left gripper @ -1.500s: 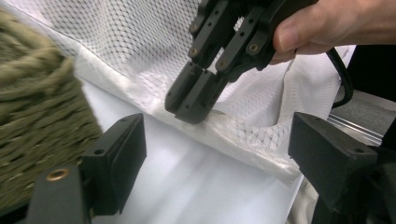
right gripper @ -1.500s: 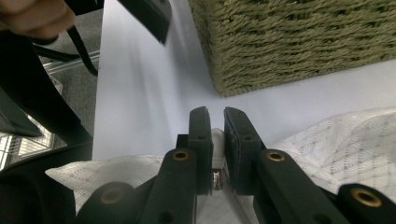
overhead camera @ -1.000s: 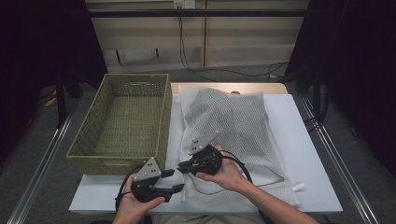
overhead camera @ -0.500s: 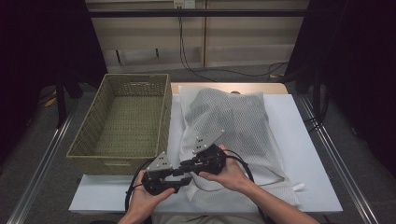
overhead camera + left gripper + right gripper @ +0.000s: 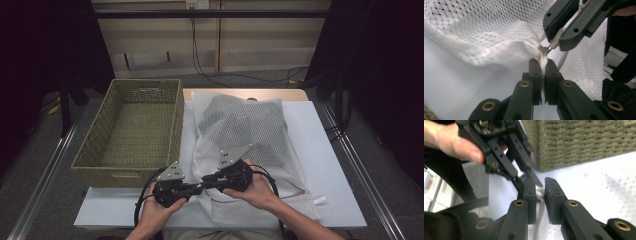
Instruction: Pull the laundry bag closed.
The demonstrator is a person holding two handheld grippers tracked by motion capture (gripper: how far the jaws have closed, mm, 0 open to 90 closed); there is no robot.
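1. One white mesh laundry bag [image 5: 245, 135] lies on the white table [image 5: 330, 165], just right of the woven basket [image 5: 132, 132]; its near corner, with the zipper pull [image 5: 545, 49], sits at the table's front edge between the two grippers.
2. The left gripper [image 5: 543, 65] has just been closing — its jaws are now pressed together on a bunched fold of the bag's hem, right below the zipper pull.
3. The right gripper [image 5: 539, 190] pinches the small white tab at the zipper; in the left gripper view its jaws come down from the upper right onto that tab, and its jaws have eased slightly wider.
4. In the high view both hands meet at the bag's front-left corner, the left gripper [image 5: 186, 189] and right gripper [image 5: 210, 179] tip to tip.
5. The basket stands at the table's left — near the grippers, apart from them.
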